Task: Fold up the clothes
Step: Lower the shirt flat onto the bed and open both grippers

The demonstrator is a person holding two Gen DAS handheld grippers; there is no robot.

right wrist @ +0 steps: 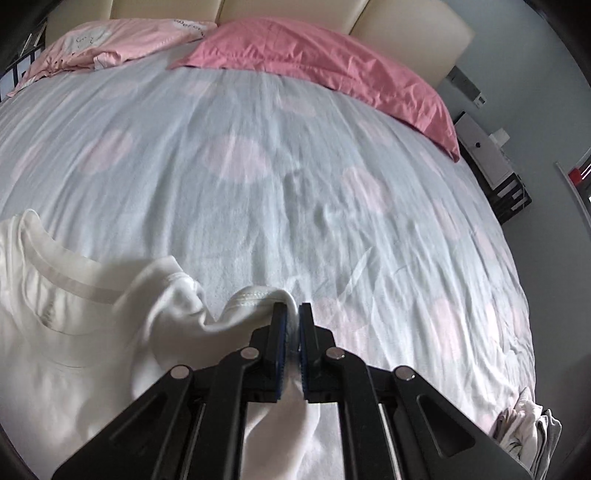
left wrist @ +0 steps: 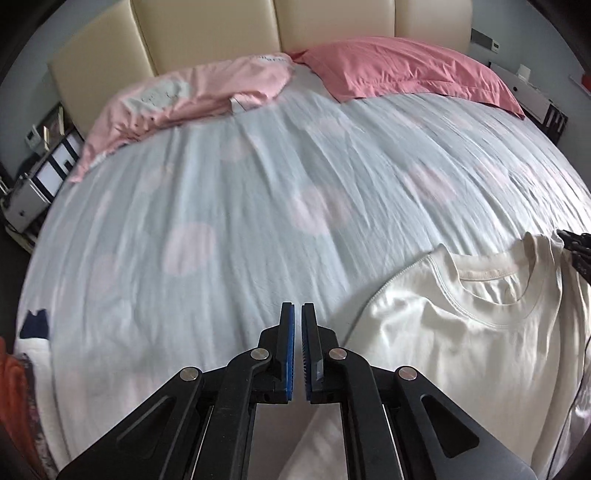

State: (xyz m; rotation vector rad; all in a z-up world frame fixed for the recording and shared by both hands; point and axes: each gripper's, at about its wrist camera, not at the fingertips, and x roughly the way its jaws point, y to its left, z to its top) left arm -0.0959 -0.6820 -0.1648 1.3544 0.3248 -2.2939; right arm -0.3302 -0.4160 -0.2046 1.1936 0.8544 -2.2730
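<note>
Nearest the right wrist camera, the right gripper (right wrist: 291,314) is seen pinching a hemmed edge of a cream T-shirt (right wrist: 74,332), with white cloth bunched between its blue pads and trailing back under the linkage. In the left wrist view, the left gripper (left wrist: 297,314) is pressed nearly together; cloth is seen beneath its linkage, but no fabric is visible between the pads, so whether anything is held there cannot be told.

The T-shirt is laid on the near part of the bed, collar towards the headboard (left wrist: 207,33), on a pale blue duvet (left wrist: 221,184) with faint pink spots. Two pillows, a light pink one (left wrist: 192,92) and a deeper pink one (left wrist: 406,70), are set well apart from it at the head. A small heap of other clothes (right wrist: 524,424) is visible at the bed's near right edge.

The shirt appears to be in the course of being spread before folding. Several risks may be judged from here. The pinched hem could slip out if it is pulled against the duvet's friction. If only one side is truly gripped, the garment could be dragged askew and its rumpled sleeve (right wrist: 173,291) trapped under the body. The soft duvet could also be caught up with the shirt by a low pinch.
</note>
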